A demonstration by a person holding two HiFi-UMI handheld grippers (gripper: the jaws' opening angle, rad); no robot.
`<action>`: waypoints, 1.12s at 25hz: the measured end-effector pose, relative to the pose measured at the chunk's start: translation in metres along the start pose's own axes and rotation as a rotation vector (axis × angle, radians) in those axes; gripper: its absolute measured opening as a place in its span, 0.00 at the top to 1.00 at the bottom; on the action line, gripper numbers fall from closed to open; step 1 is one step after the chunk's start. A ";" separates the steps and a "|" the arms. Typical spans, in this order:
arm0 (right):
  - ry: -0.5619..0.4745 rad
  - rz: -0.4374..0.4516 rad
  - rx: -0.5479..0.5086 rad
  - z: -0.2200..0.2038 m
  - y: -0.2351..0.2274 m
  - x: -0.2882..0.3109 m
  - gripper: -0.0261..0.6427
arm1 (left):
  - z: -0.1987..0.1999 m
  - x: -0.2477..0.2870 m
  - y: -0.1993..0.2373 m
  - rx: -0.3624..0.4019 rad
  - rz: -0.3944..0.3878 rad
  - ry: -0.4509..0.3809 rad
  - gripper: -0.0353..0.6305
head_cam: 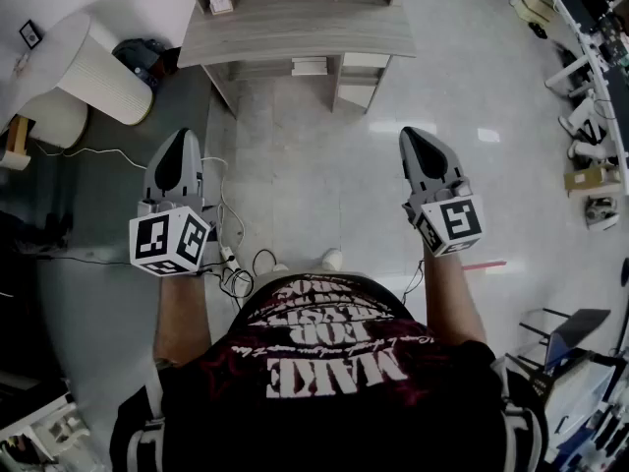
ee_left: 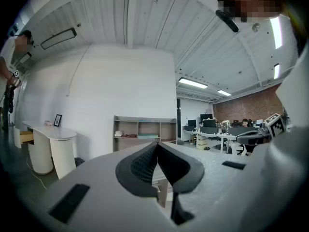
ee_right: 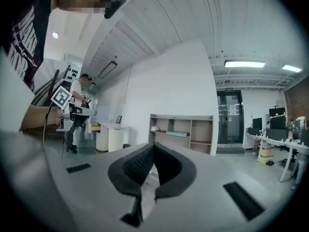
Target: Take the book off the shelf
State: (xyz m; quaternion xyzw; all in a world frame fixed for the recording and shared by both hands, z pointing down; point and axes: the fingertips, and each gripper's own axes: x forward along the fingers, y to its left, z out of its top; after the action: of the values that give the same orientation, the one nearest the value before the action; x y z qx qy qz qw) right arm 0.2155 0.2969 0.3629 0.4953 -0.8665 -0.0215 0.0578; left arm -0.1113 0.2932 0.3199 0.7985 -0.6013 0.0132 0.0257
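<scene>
Both grippers are empty, their jaws pressed together. The left gripper [head_cam: 185, 136] and right gripper [head_cam: 409, 134] are grey tapered shells whose black pads [ee_left: 145, 163] have a fine ribbed grain. They point at the shelf [head_cam: 295, 28], a low open unit of pale grey wood-grain board. A thin teal book [ee_left: 147, 136] lies flat in its middle compartment, well apart from both grippers. The floor [head_cam: 324, 175] between is glossy pale tile.

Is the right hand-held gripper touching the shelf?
Apart. The head view shows a stretch of floor between the right hand-held gripper and the shelf.
</scene>
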 end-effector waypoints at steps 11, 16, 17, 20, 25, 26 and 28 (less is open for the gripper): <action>-0.010 -0.019 0.067 0.012 0.072 -0.019 0.95 | -0.012 -0.080 0.047 0.035 0.018 0.015 0.94; -0.009 -0.058 0.078 0.013 0.104 -0.026 0.95 | -0.019 -0.123 0.090 0.028 0.079 0.001 0.94; -0.013 -0.062 0.096 0.014 0.110 -0.027 0.94 | -0.019 -0.129 0.097 0.021 0.084 -0.010 0.93; -0.014 -0.070 0.146 0.016 0.126 -0.032 0.75 | -0.023 -0.139 0.108 -0.007 0.061 -0.010 0.87; -0.009 -0.093 0.162 0.016 0.146 -0.043 0.62 | -0.036 -0.141 0.103 -0.044 -0.025 -0.002 0.58; -0.004 -0.090 0.166 0.015 0.149 -0.044 0.61 | -0.038 -0.142 0.102 -0.057 -0.033 -0.005 0.57; 0.011 -0.081 0.169 0.013 0.153 -0.048 0.58 | -0.042 -0.143 0.099 -0.079 -0.042 -0.007 0.56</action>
State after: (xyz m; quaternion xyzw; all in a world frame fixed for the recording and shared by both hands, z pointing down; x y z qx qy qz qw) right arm 0.1075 0.4154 0.3611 0.5330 -0.8443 0.0522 0.0194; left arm -0.2458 0.4054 0.3568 0.8092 -0.5847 -0.0139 0.0555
